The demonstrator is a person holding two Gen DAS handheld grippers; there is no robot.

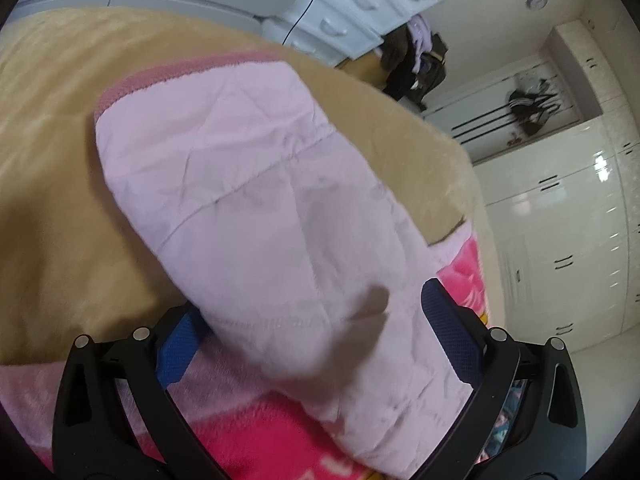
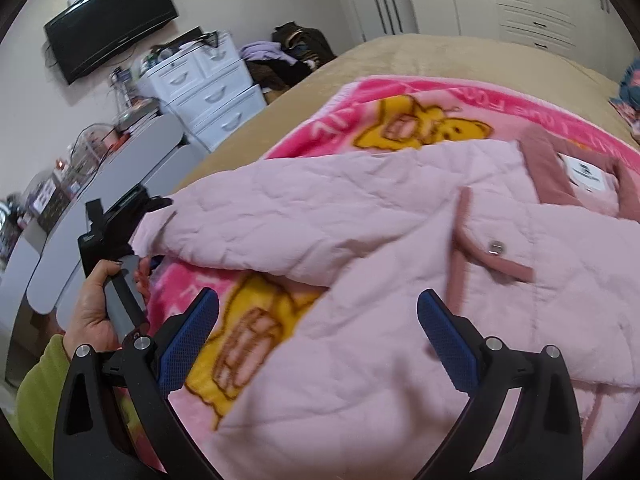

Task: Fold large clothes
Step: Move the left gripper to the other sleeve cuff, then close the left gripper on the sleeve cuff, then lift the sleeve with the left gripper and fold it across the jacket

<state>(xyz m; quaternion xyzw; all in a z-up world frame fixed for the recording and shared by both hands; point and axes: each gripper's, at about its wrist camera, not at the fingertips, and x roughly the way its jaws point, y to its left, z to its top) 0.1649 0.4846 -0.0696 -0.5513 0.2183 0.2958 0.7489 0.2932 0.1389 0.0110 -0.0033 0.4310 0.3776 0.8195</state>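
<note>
the pale pink quilted jacket (image 2: pixel 384 240) lies spread on a pink cartoon blanket (image 2: pixel 400 120) over the tan bed cover (image 2: pixel 420 52), collar toward the bed's far right corner. the left gripper (image 1: pixel 308 316) has its jaws apart around the sleeve (image 1: pixel 248 184), which is draped forward between them; whether the pads touch the cloth cannot be told. the right gripper (image 2: pixel 318 336) hovers above the jacket's front, jaws wide apart and empty. a hand (image 2: pixel 100 300) in a green sleeve grips the left tool's handle near the bed's left edge.
</note>
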